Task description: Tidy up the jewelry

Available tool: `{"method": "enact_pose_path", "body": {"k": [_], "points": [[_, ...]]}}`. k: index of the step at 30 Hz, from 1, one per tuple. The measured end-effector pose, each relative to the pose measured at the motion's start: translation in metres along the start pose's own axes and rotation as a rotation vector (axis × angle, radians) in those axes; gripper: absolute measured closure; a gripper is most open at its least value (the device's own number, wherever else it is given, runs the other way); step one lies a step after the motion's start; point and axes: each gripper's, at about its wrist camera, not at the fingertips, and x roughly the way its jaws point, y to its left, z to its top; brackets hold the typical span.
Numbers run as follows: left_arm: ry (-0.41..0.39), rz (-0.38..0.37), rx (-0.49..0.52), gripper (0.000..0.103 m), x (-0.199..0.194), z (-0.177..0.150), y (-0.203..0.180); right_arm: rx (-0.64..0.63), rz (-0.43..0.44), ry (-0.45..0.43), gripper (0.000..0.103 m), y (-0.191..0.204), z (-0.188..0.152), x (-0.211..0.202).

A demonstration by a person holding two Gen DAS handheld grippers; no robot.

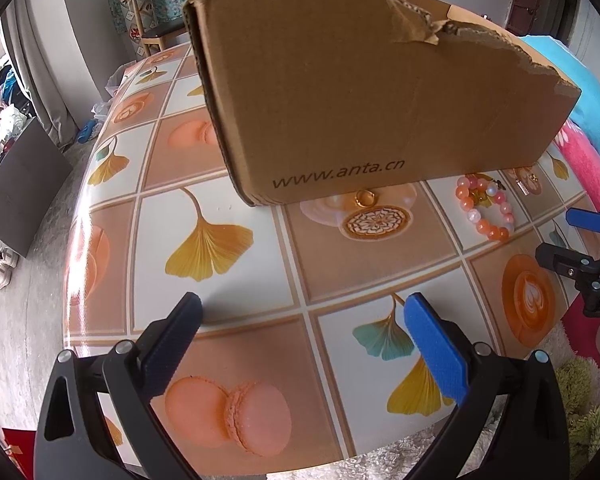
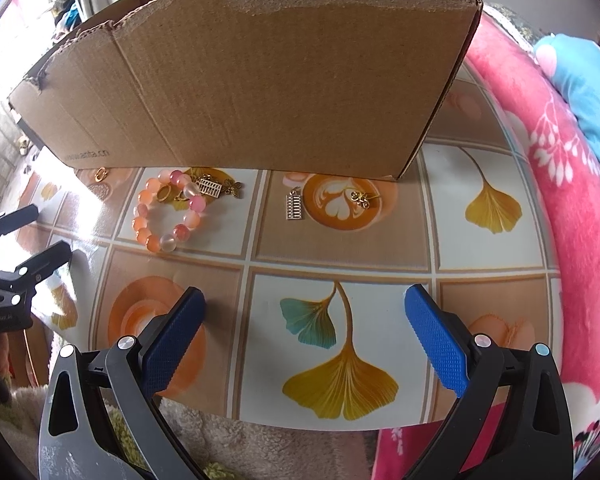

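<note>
A torn cardboard box (image 1: pixel 364 96) (image 2: pixel 259 88) stands on the patterned table. In front of it lie a pink and orange bead bracelet (image 1: pixel 486 210) (image 2: pixel 167 212), a gold ring (image 1: pixel 366 199) (image 2: pixel 100 174), small gold abacus charms (image 2: pixel 294 205) (image 2: pixel 209 187) and gold flower charms (image 2: pixel 362 198) (image 2: pixel 232 189). A gold ring (image 2: pixel 165 193) lies inside the bracelet. My left gripper (image 1: pixel 304 312) hovers open over the table's near edge, empty. My right gripper (image 2: pixel 306 304) is open and empty too, well short of the jewelry. Each gripper shows at the other view's edge (image 1: pixel 580 236) (image 2: pixel 35 232).
The table (image 2: pixel 452 240) carries a tiled print of leaves, macarons and coffee cups. A pink and blue blanket (image 2: pixel 560 152) lies to the right. A shaggy rug (image 2: pixel 239 448) is below the near edge. A wooden chair (image 1: pixel 159 12) stands behind, shoes (image 1: pixel 1 268) on the floor at left.
</note>
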Motion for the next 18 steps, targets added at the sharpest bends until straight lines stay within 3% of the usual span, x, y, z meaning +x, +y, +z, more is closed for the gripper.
{"method": "enact_pose_path", "body": {"k": [4,8,11,18], "points": [[-0.011,-0.001,0.000,0.004,-0.001,-0.001,0.000,0.055,0.050,0.010,0.008,-0.008,0.002,-0.006],[-0.019,-0.001,0.000,0.004,-0.001,-0.003,0.000,0.138,0.183,-0.054,0.009,-0.015,0.010,-0.026],[-0.023,-0.003,0.004,0.004,-0.002,-0.005,0.000,0.141,0.243,-0.098,0.015,-0.012,0.016,-0.038],[-0.029,-0.001,0.007,0.004,-0.003,0.001,0.002,0.109,0.293,-0.160,0.035,-0.003,0.034,-0.049]]}}
